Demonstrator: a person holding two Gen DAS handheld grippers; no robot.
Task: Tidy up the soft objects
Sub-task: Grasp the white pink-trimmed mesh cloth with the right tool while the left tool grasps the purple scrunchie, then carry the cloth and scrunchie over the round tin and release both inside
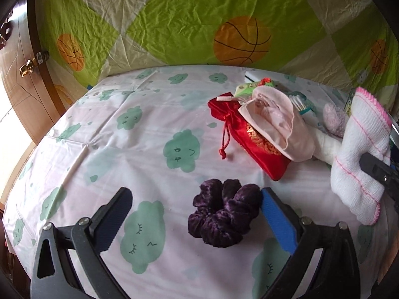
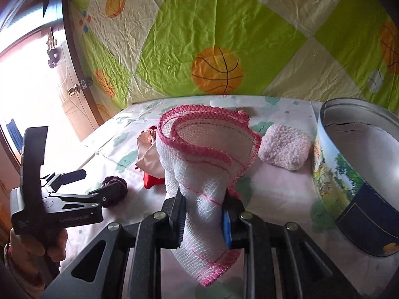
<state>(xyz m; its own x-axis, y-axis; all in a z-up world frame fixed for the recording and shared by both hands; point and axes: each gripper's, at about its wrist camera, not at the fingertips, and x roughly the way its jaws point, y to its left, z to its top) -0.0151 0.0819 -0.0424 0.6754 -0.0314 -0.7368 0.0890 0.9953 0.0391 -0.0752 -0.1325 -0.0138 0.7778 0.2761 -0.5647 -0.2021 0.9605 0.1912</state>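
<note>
My left gripper (image 1: 197,196) is open around a dark purple velvet scrunchie (image 1: 223,211), which lies on the cloud-print sheet against the blue right finger. My right gripper (image 2: 204,199) is shut on a white gauze cloth with pink edging (image 2: 204,159) and holds it up above the sheet. The cloth also shows at the right edge of the left wrist view (image 1: 361,154). A red satin pouch (image 1: 249,139) lies under a pale pink cloth (image 1: 279,127). A fluffy pink pad (image 2: 284,149) lies beyond the gauze cloth.
A round tin (image 2: 354,174) with a printed wall stands open on the right. Small packets and a toothbrush (image 1: 299,102) lie behind the pink cloth. A green and cream basketball-print sheet (image 1: 199,25) hangs behind the bed. A wooden door (image 1: 22,79) is at left.
</note>
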